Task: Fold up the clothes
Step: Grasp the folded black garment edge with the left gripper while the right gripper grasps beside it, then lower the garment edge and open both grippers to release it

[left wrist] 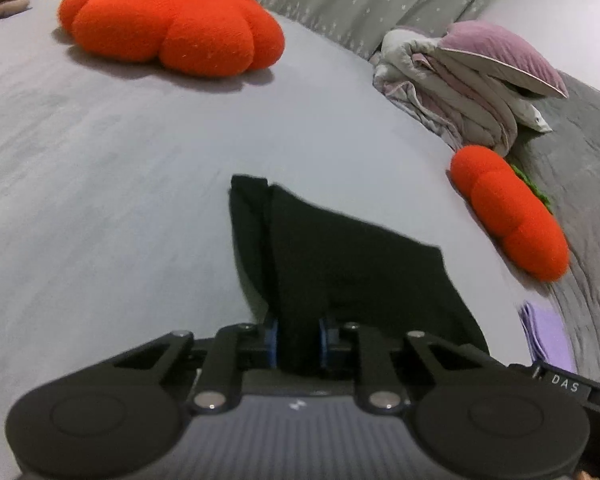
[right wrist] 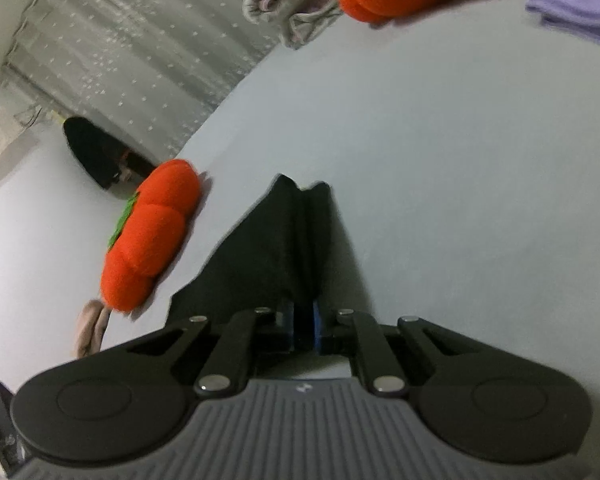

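Garment: a black, soft cloth garment point(left wrist: 332, 256) hangs out ahead of both tongs, over the pale grey bed sheet point(left wrist: 120, 168); it fills the lower middle of each wrist view.
Left tongs point(left wrist: 298, 340): drawn in on a bunched edge of the black cloth, blue pads pressing it from both sides.
Right tongs point(right wrist: 302, 326): likewise nipped tight on a gathered fold of the same cloth, with almost no gap between the pads.
Long axis: in both views the cloth runs straight away from the tongs toward mid-frame, ending in a narrow pleated tip; the wider flap spreads to lower right in the left view and lower left in the right view.
Key relation: each tongs holds its own edge, so neither is nearer; the slack cloth lies between and ahead of them.
Stage, as a judgement: it fits either a lift to spread the garment or a carried fold; how much is folded I cannot tell.
Nearby: an orange plush pumpkin cushion point(left wrist: 172, 24) at upper left and a second orange plush cushion point(left wrist: 508, 216) at right, both well apart from the cloth.
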`<state>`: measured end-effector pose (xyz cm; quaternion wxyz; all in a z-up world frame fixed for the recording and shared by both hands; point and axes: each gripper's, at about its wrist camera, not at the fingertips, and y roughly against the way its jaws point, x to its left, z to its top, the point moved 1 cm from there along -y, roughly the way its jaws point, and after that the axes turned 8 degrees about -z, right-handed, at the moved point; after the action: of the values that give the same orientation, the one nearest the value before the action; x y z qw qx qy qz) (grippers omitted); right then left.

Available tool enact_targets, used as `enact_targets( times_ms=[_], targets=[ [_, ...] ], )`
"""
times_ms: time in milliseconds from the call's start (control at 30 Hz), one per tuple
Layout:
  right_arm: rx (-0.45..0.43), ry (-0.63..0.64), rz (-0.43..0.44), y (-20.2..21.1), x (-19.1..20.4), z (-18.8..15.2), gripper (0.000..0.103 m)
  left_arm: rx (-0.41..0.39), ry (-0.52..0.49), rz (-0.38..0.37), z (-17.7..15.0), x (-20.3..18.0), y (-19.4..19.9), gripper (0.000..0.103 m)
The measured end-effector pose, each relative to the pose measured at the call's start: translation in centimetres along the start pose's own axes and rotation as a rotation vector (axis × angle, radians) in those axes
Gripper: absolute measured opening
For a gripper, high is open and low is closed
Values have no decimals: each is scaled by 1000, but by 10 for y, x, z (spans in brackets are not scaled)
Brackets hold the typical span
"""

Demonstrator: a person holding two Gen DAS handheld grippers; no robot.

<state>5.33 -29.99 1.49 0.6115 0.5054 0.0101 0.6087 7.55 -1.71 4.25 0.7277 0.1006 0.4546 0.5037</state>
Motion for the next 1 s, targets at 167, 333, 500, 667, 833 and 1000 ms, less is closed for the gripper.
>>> enact_targets(
  times_ms=[167, 333, 500, 667, 833, 1000],
  targets=[
    [77, 35, -10, 55, -8, -34, 10, 74, -17, 5, -56, -3, 56, 18],
    [107, 105, 15, 101, -16, -70, 11, 102, -98, 31, -108, -4, 88, 18],
    [125, 189, -50, 98, -22, -88, 11, 80, -187, 73, -117, -10, 82, 22],
    [107, 249, -78, 85, -17, -93, 12, 41, -276, 120, -124, -19, 77, 23],
    [81, 285, -97, 88, -13, -102, 14, 24, -297, 127, -128, -17, 83, 27],
    [57, 356, -122, 90, -6, -109, 14, 19, -307, 127, -129, -14, 86, 36]
  ],
)
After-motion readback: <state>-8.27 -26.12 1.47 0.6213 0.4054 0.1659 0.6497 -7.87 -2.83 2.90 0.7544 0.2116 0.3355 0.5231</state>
